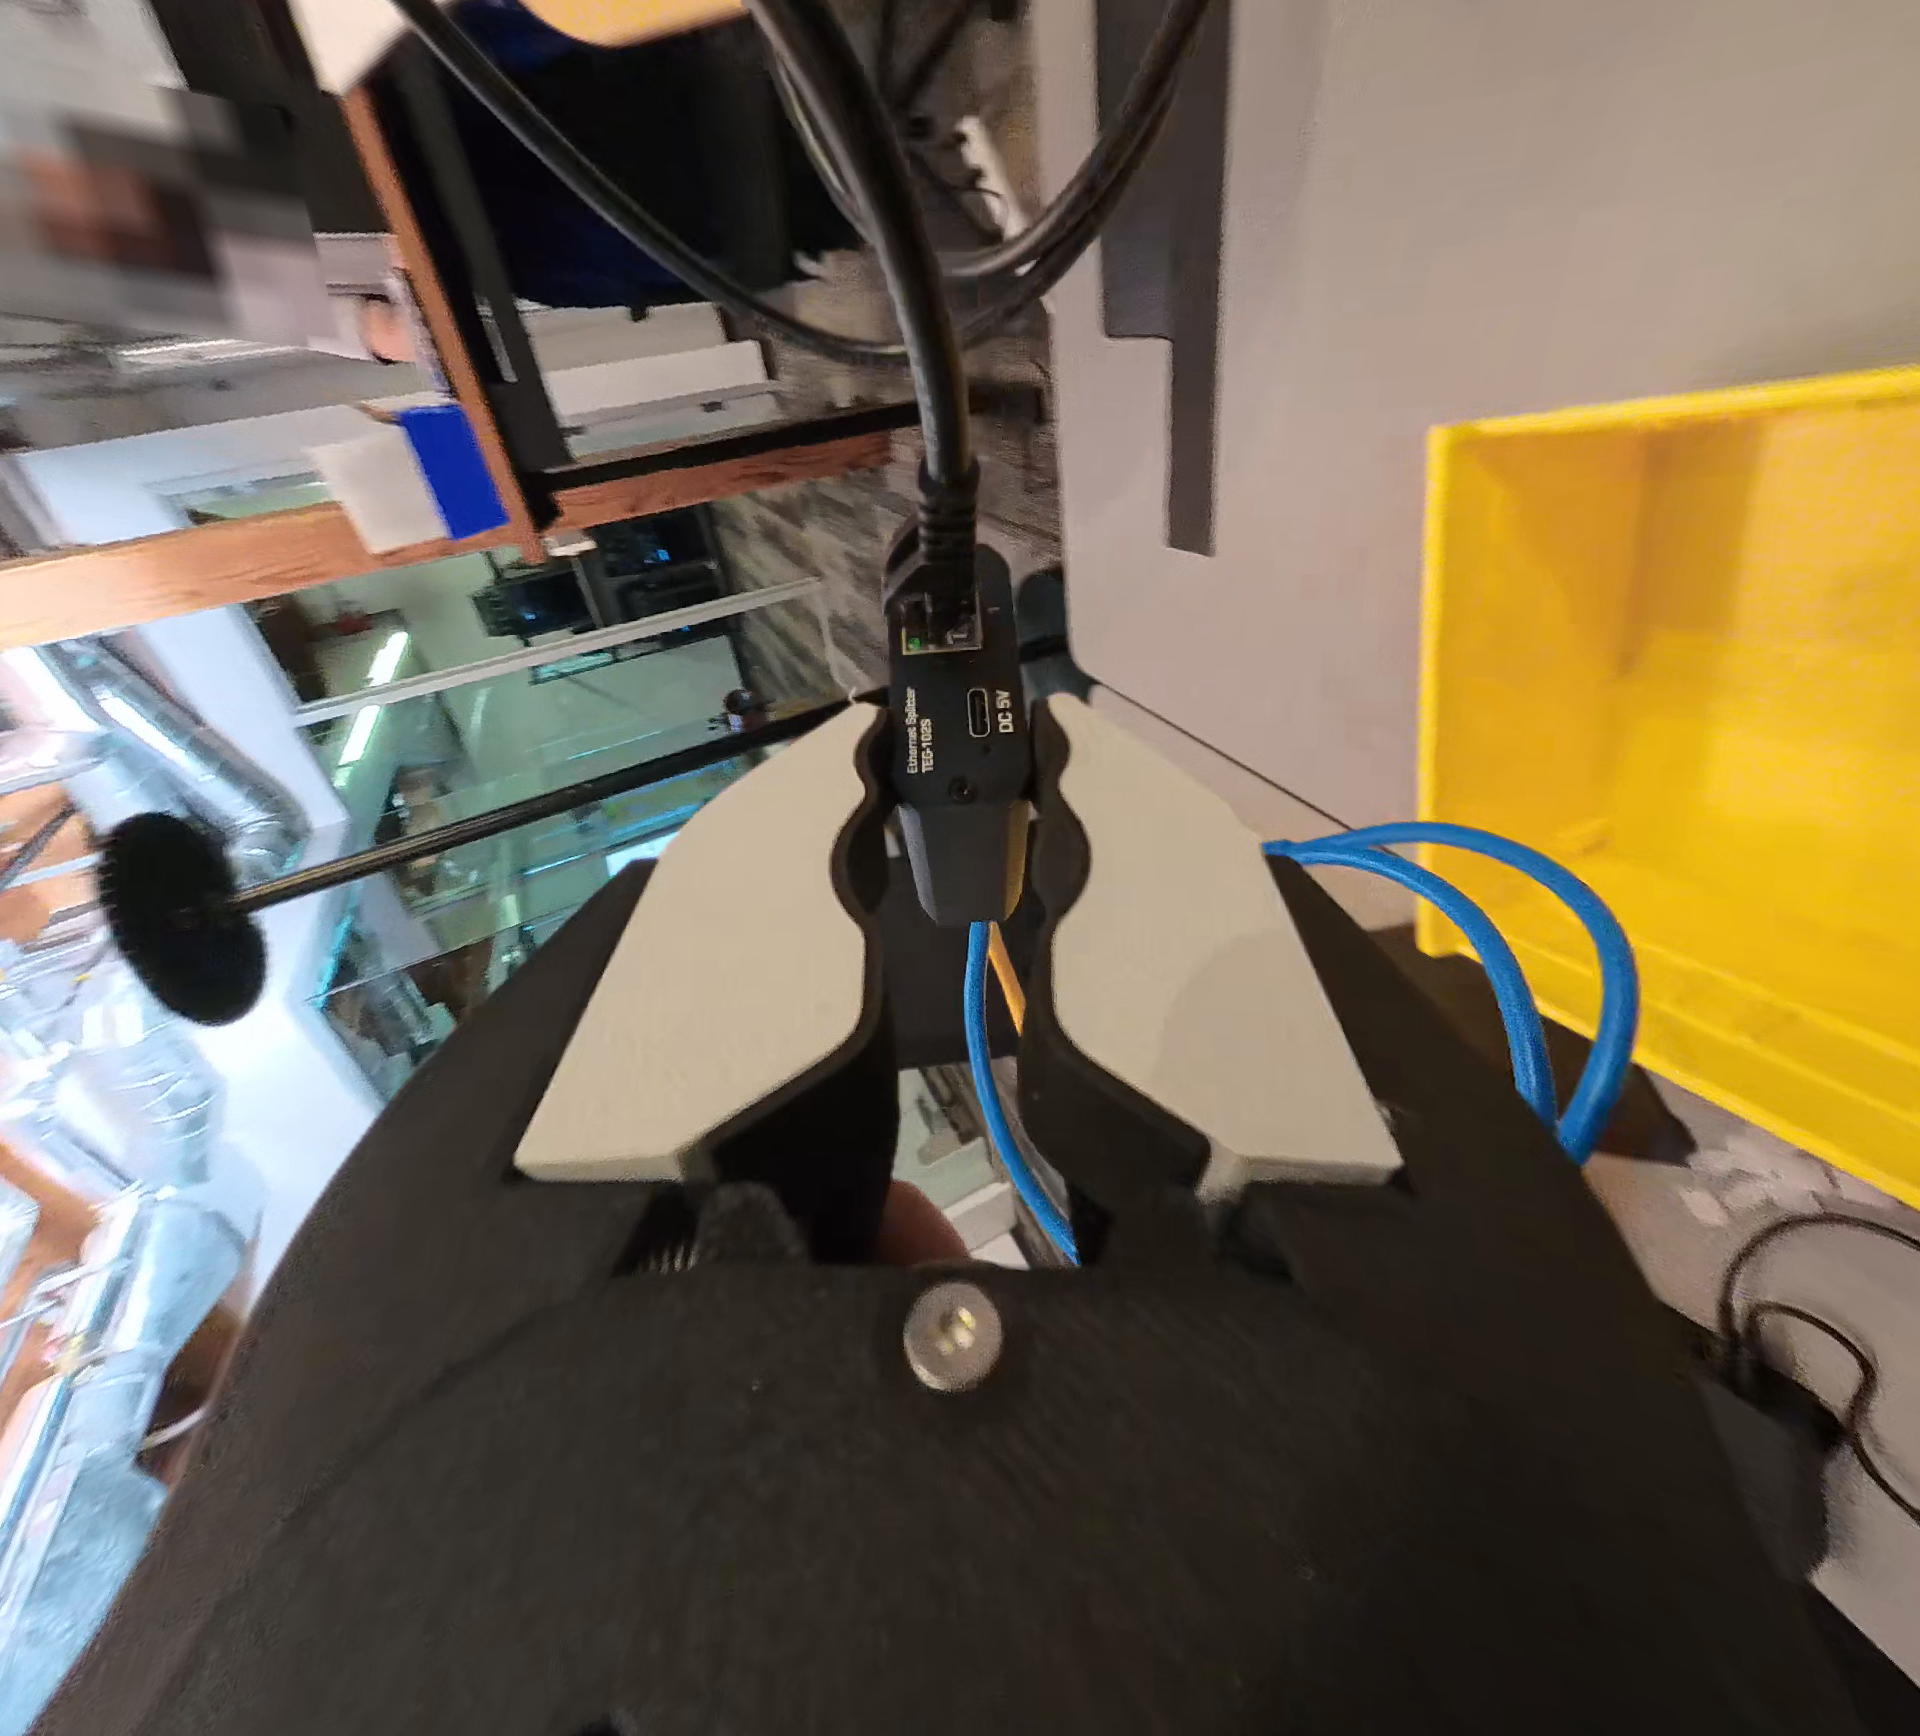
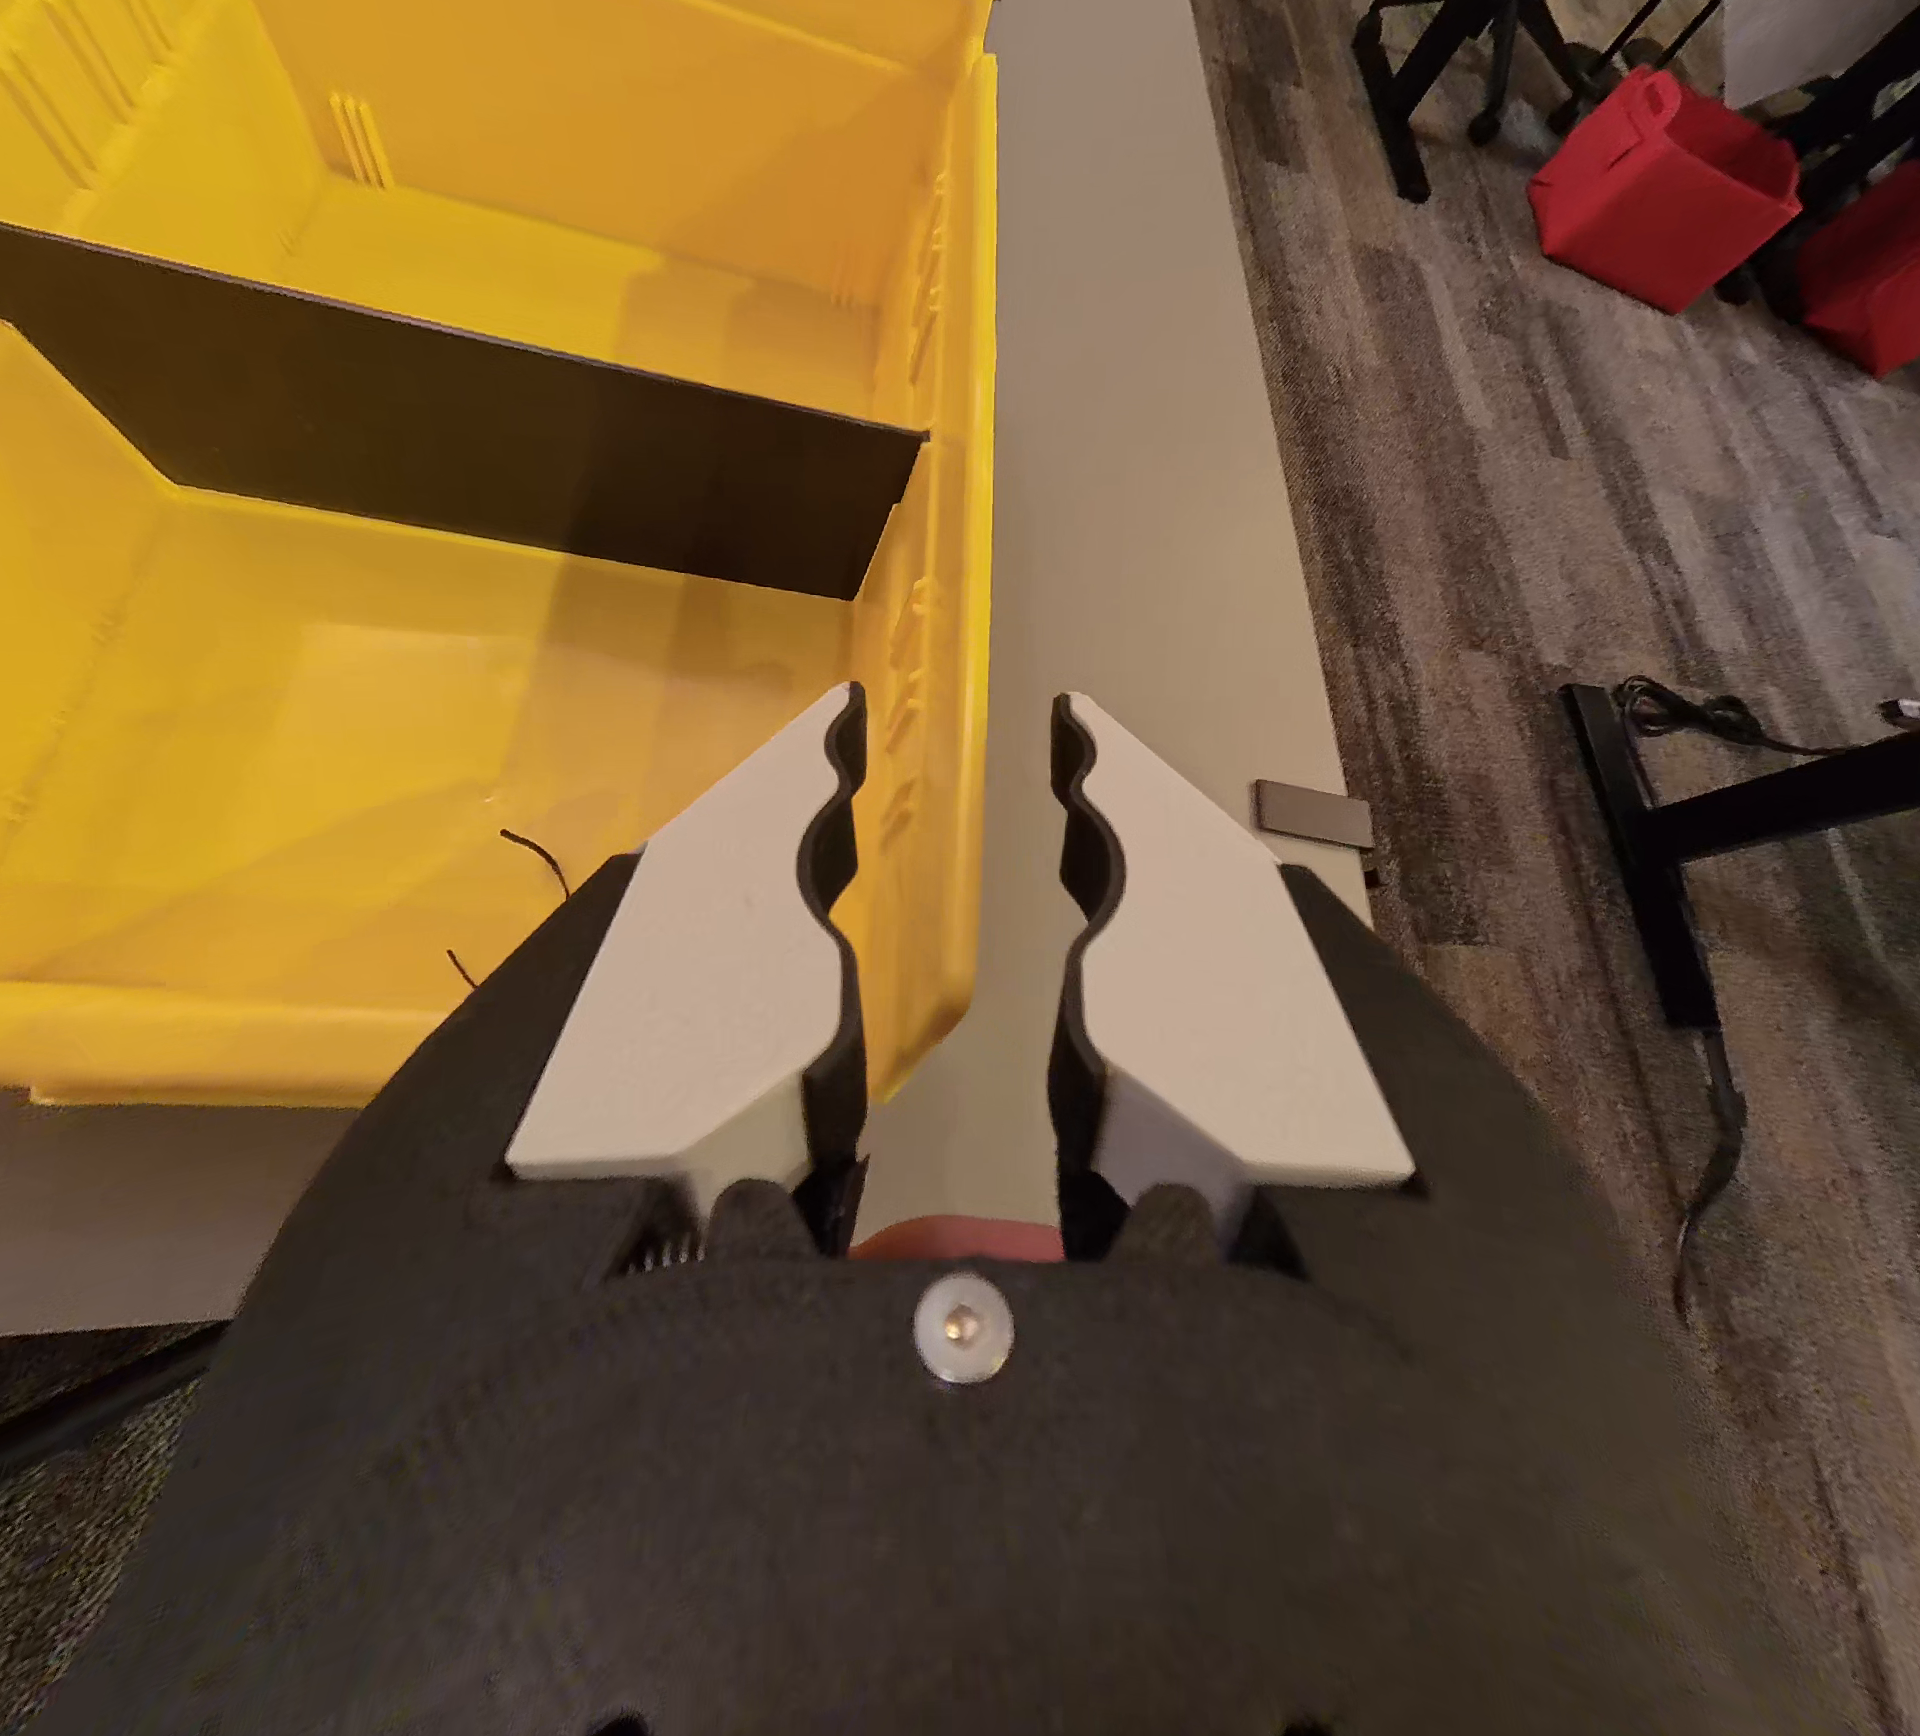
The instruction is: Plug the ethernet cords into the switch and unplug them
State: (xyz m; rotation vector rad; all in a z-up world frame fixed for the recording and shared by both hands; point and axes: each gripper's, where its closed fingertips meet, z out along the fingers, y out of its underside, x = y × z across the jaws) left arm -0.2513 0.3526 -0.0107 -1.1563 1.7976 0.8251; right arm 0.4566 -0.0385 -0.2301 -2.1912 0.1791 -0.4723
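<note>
clamping the small black switch (image 1: 958,751) between my left gripper's (image 1: 956,741) fingers, raised off the table; a black ethernet cord (image 1: 940,398) sits plugged in its upper port, a blue cord (image 1: 1538,959) trails behind, possibly attached. my right gripper (image 2: 958,720) hangs agape, empty, above the yellow bin's (image 2: 966,543) rim and grey table (image 2: 1122,336).

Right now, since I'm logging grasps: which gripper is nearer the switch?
Left. The left gripper is clamped on the switch; the right gripper hangs open beside the yellow bin, the switch nowhere in its view.
</note>
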